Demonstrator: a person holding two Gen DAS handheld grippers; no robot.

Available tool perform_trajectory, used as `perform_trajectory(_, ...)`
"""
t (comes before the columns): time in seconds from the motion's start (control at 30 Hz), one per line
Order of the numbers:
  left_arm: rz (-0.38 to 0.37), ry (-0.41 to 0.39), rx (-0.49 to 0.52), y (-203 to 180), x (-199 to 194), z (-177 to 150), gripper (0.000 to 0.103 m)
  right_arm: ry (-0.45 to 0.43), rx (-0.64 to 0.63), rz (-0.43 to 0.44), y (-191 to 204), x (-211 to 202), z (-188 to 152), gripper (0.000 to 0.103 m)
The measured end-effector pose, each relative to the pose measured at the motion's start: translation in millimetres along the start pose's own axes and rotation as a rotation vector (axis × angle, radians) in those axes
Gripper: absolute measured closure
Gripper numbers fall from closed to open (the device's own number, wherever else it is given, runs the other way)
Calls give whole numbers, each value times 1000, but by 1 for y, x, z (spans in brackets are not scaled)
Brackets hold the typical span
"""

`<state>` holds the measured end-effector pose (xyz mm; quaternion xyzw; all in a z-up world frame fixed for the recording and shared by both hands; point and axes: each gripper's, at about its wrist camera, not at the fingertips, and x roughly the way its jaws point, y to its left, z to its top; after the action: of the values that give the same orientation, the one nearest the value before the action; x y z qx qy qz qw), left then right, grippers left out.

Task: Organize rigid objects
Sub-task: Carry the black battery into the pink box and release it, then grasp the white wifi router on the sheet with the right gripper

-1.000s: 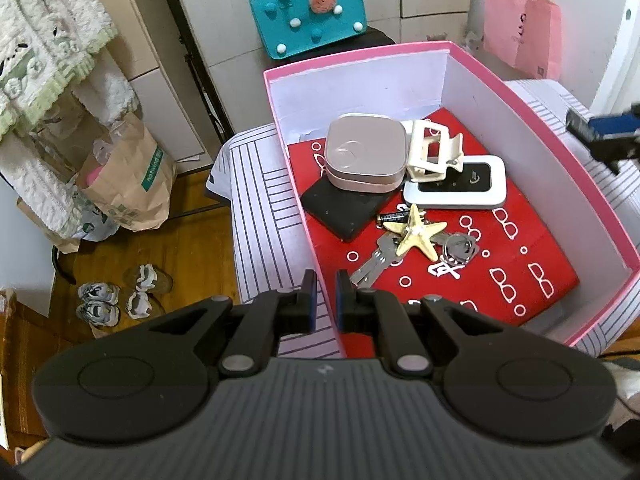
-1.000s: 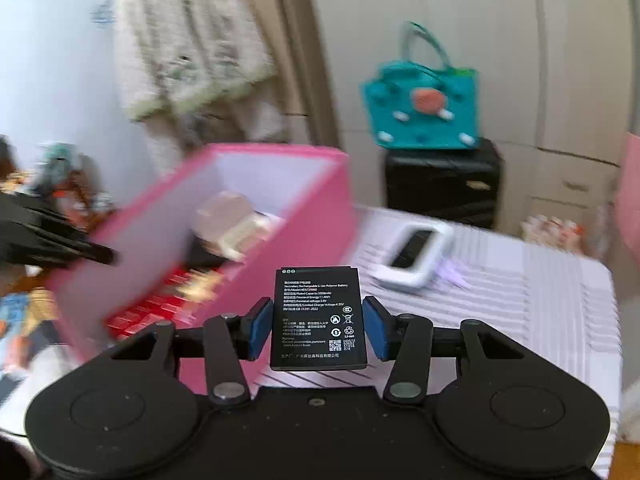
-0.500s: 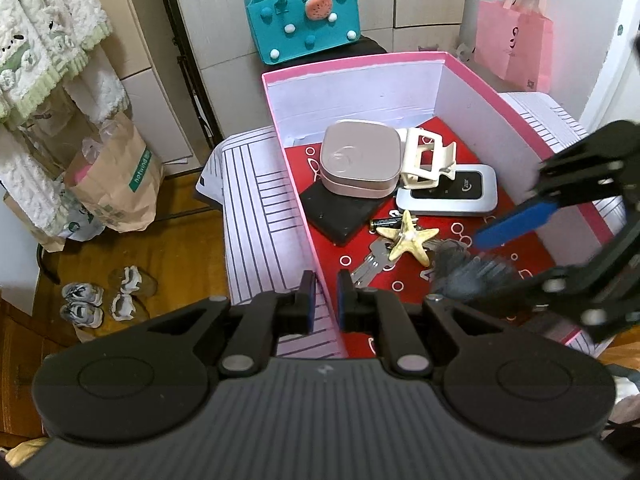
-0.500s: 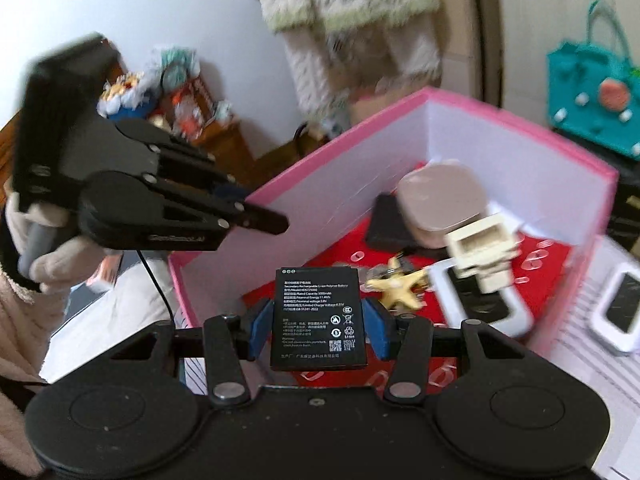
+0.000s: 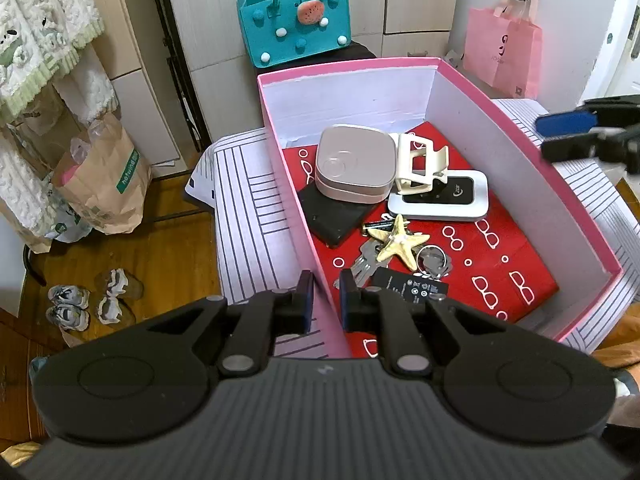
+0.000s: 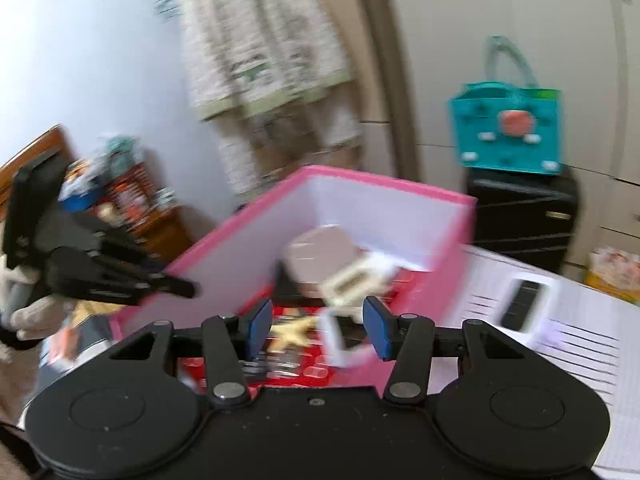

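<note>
A: Okay, quick one. Left tool (image 5: 323,294)?

B: Straddles the near-left wall of the pink box (image 5: 552,208), one finger outside, one inside. Jaws are easing open, wall between them, pads not clearly pressing. Looks like it was steadying the box for drops.

A: Right tool (image 6: 316,326)?

B: Released, nothing between its blue pads. In the left wrist view it sits off the box's far-right rim, clear of the contents.

A: Battery?

B: Flat black battery (image 5: 410,289) lies label up on the red liner at the near end, just beside the keys (image 5: 366,258) and ring. Long axis runs left-right across the box, roughly flat; near edge partly hidden by the left tool.

A: Other stuff?

B: Starfish (image 5: 398,242) on the keys, router (image 5: 440,196) with cream clip (image 5: 418,164) on it, pink case (image 5: 352,164) on a dark pad, all far half. Everything's clustered so the near-right liner stays free.

A: Left out?

B: A white device (image 6: 524,304) on the striped bench right of the box. Probably next; blurry, so can't say more.
</note>
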<state>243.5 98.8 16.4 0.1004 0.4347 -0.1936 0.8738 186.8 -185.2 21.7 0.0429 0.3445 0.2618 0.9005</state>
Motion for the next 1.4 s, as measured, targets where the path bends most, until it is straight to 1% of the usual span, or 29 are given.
perform_trajectory(0.1,1,-10,11,-1,0,-1,91,-7,33,-88,-29,-14,-8,47)
perform_trajectory(0.13,0,-16,18,-1,0,-3,91,0,7,-117,-34,-14,-11,46)
perform_trajectory(0.17,-1,-21,19,-1,-1,-4,90,5,-42,-170,-39,-13,-17,46)
perform_trajectory(0.23,-6,-30,17,0,-2,-5,90,27,-97,-266,-51,-7,-28,45)
perform_trajectory(0.27,-8,-32,15,0,-2,-5,90,45,-103,-284,-59,-2,-33,45)
perform_trajectory(0.37,-6,-32,17,0,-2,-5,90,62,-51,-274,-84,11,-42,45)
perform_trajectory(0.47,-1,-33,17,1,-2,-6,90,59,-20,-254,-100,24,-45,44)
perform_trajectory(0.63,-1,-33,13,1,-3,-6,90,29,42,-220,-106,39,-39,37)
perform_trajectory(0.67,-1,-32,15,1,-3,-6,90,24,38,-228,-106,44,-36,33)
perform_trajectory(0.73,-5,-28,15,2,-3,-5,90,25,4,-269,-102,55,-31,29)
perform_trajectory(0.77,-8,-26,15,2,-2,-5,90,35,-22,-302,-100,63,-27,29)
perform_trajectory(0.8,-9,-24,15,2,-2,-5,90,36,-40,-315,-100,70,-24,29)
perform_trajectory(0.9,-12,-21,3,3,-2,-4,89,54,-37,-302,-106,91,-14,28)
perform_trajectory(1.0,-11,-22,3,3,-2,-4,89,68,13,-297,-120,111,-9,22)
perform_trajectory(1.07,-10,-22,1,3,-2,-4,90,72,19,-307,-124,122,-8,20)
perform_trajectory(1.13,-12,-19,-1,3,-2,-3,90,67,-47,-329,-120,128,-8,21)
perform_trajectory(1.2,-13,-17,-2,4,-2,-3,90,71,-87,-326,-115,127,-6,28)
perform_trajectory(1.23,-15,-17,-4,4,-2,-3,90,79,-104,-321,-111,126,-6,34)
perform_trajectory(1.27,-18,-17,-5,4,-2,-3,90,83,-120,-321,-107,124,-6,37)
perform_trajectory(1.4,-34,-14,-13,7,-1,-2,90,107,-228,-337,-85,116,-15,37)
